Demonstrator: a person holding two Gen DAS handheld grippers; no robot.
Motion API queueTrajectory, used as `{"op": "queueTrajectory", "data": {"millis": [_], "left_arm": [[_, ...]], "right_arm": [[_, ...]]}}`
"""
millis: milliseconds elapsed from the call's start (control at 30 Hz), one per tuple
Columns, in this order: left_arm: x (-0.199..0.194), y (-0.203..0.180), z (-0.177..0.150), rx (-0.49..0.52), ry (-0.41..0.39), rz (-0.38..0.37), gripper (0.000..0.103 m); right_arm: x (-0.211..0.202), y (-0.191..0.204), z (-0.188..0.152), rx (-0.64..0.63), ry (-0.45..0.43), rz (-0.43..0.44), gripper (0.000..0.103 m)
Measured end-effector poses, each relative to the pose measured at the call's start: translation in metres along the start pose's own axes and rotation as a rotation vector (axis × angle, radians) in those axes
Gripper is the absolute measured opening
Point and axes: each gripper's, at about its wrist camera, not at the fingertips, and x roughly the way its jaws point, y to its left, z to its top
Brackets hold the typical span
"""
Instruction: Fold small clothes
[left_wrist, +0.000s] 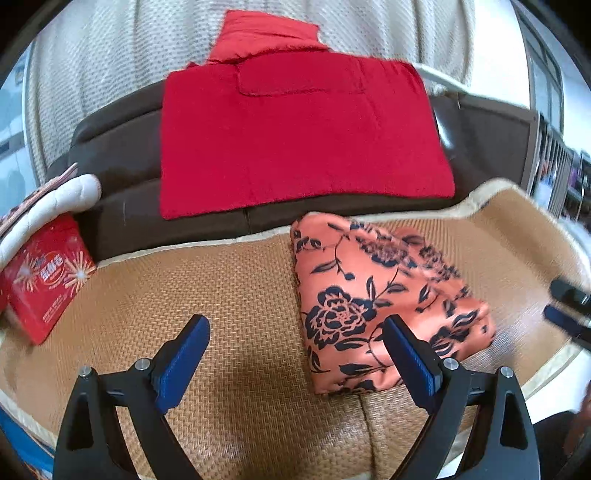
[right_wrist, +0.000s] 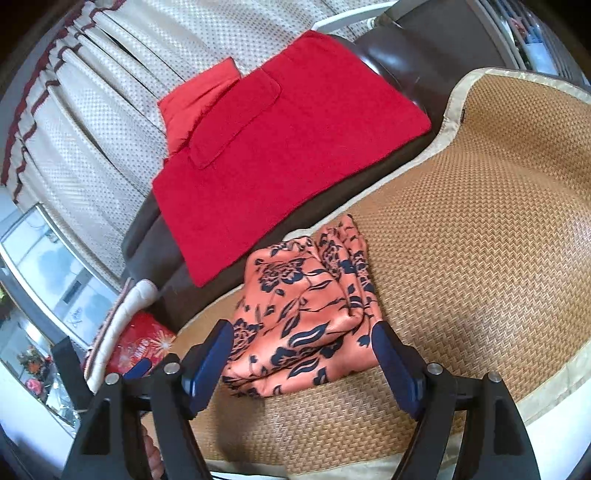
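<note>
A folded orange garment with a dark floral print (left_wrist: 376, 299) (right_wrist: 306, 314) lies on a woven straw mat (left_wrist: 229, 295) (right_wrist: 480, 240). My left gripper (left_wrist: 295, 332) is open above the mat, just left of and nearer than the garment, with nothing between its blue pads. My right gripper (right_wrist: 303, 339) is open too; the garment's near edge shows between its fingers, but the pads stand clear of the cloth. Blurred at the right edge of the left wrist view is the right gripper (left_wrist: 565, 306). A red folded cloth (left_wrist: 295, 136) (right_wrist: 280, 162) lies on the dark sofa back beyond.
A red box (left_wrist: 44, 284) (right_wrist: 140, 347) and a white padded cushion (left_wrist: 48, 206) sit at the mat's left end. The dark brown sofa back (left_wrist: 122, 147) runs behind the mat, with cream curtains (left_wrist: 110, 55) (right_wrist: 92, 122) beyond. The mat's pale border (right_wrist: 546, 384) marks the near edge.
</note>
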Motion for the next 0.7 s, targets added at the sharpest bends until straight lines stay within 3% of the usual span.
{"op": "queueTrajectory", "data": {"millis": [200, 500, 700], "left_arm": [[-0.046, 0.009, 0.018, -0.031, -0.072, 0.095, 0.099], [-0.096, 0.026, 0.033, -0.064, -0.145, 0.186, 0.100], [-0.114, 0.033, 0.033, -0.067, -0.181, 0.268, 0.101]], "right_arm": [[-0.015, 0.017, -0.003, -0.030, -0.016, -0.007, 0.081], [-0.048, 0.082, 0.021, -0.162, -0.076, -0.033, 0.081], [-0.063, 0.108, 0.020, -0.196, -0.085, 0.008, 0.081]]}}
